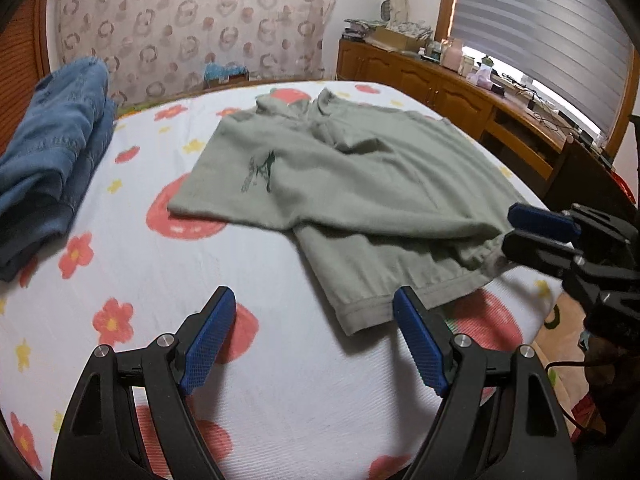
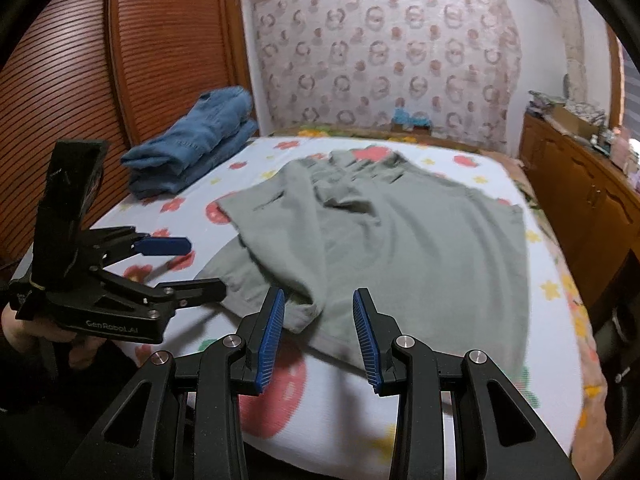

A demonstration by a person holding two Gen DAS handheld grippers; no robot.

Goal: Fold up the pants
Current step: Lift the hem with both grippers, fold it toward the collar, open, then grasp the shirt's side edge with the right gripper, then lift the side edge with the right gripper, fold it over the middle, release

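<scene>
Both tools hang over the near edge of the bed [image 1: 280, 380]. Left tool [image 1: 314, 334] has its blue pads spread wide with nothing between them, just beside the hem of the grey-green pants [image 1: 360, 184]. Right tool [image 2: 318, 330] is also parted and empty, its pads either side of a bunched corner of the pants [image 2: 400, 248] without pinching it; from the left wrist view the right tool [image 1: 516, 228] sits at that same rumpled corner.

The pants lie spread across the middle of the bed, partly folded over themselves, with a small dark print showing near one side. The bed carries a white sheet [image 2: 320, 408] printed with red and yellow flowers. Well apart from the pants, toward the bed's far left corner, rests a folded stack of blue denim [image 2: 192, 148]. Behind the bed stands a wall covered in a pale cloth with ring patterns [image 2: 380, 56]. Left of the bed is a slatted wooden door [image 2: 80, 80]. Right of the bed runs a low wooden cabinet [image 1: 440, 88], its top cluttered with boxes and bottles, under a window with striped blinds [image 1: 540, 12].
</scene>
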